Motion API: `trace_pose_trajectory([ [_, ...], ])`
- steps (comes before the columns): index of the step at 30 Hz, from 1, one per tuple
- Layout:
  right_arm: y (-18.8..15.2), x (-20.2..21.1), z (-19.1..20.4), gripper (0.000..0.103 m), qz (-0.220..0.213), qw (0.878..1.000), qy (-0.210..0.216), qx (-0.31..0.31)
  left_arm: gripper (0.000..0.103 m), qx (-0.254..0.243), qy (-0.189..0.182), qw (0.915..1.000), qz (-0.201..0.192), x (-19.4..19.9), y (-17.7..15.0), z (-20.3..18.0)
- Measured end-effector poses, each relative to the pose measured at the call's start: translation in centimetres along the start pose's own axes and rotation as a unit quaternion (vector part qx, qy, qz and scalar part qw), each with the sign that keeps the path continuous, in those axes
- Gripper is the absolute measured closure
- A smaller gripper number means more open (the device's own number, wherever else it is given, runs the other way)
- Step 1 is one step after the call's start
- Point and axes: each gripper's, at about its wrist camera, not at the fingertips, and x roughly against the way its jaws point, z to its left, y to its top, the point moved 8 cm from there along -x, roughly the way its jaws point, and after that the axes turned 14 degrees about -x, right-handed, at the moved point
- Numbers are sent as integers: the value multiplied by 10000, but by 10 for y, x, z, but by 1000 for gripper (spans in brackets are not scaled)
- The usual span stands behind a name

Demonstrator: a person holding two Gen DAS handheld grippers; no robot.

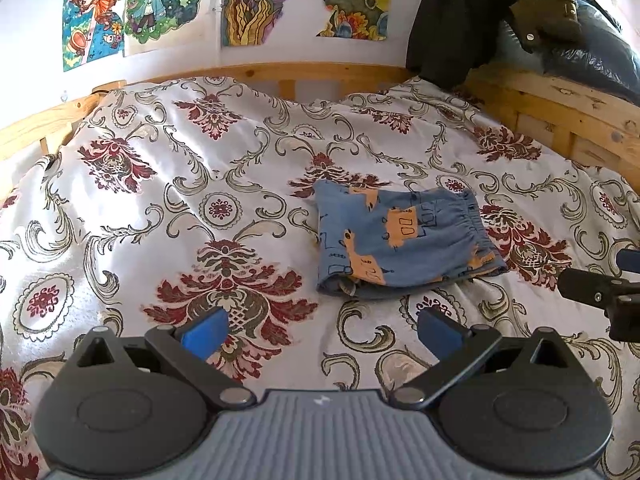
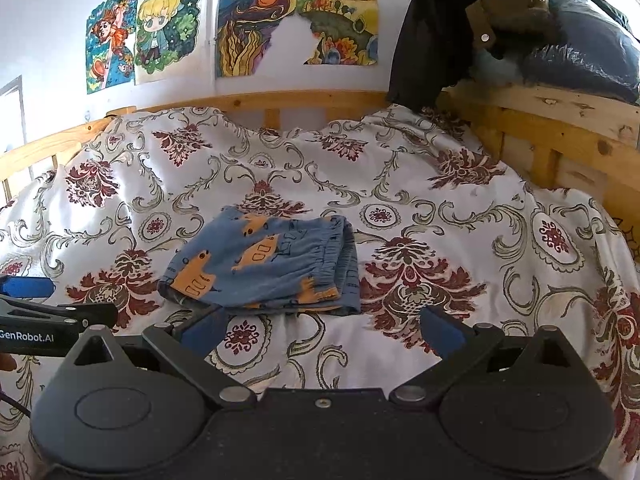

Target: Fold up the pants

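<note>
The blue pants [image 1: 404,240] with orange animal prints lie folded into a small, flat rectangle on the patterned bedspread [image 1: 200,184]. In the right wrist view the same pants [image 2: 268,264] lie just beyond the fingers, elastic waistband to the right. My left gripper [image 1: 322,330] is open, held above the bedspread, short of the pants and to their left, with nothing between its blue pads. My right gripper [image 2: 322,330] is open too, its left pad near the pants' front edge, holding nothing. The right gripper's side shows at the left view's right edge [image 1: 600,292].
A wooden bed rail [image 1: 280,74] runs along the far side and a wooden frame [image 2: 560,120] on the right. Dark clothes [image 1: 452,20] and a dark bag [image 2: 580,60] hang over that corner. Drawings [image 1: 132,4] hang on the white wall.
</note>
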Motion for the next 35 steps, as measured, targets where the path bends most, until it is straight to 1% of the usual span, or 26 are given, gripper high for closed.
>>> trace_pose_trajectory([
  [10,-2,-2,1,1,58,10000,10,29,0,52,-25,10000,52,-1,-1,1],
  [12,-2,-2,2,1,70,10000,11,40,0,86,17,9999,81,-1,-1,1],
  [15,-3,-3,2,1,82,9999,16,57,0,118,-4,9996,259,-4,-3,1],
  [20,-4,-3,3,1,107,9999,21,77,0,215,17,9992,335,-6,-6,3],
  [29,-5,-3,5,1,131,9999,29,96,0,30,-13,9997,229,-2,-3,-3],
  [35,-5,-3,5,1,134,9999,29,98,0,-1,-20,9997,246,-2,-3,-4],
])
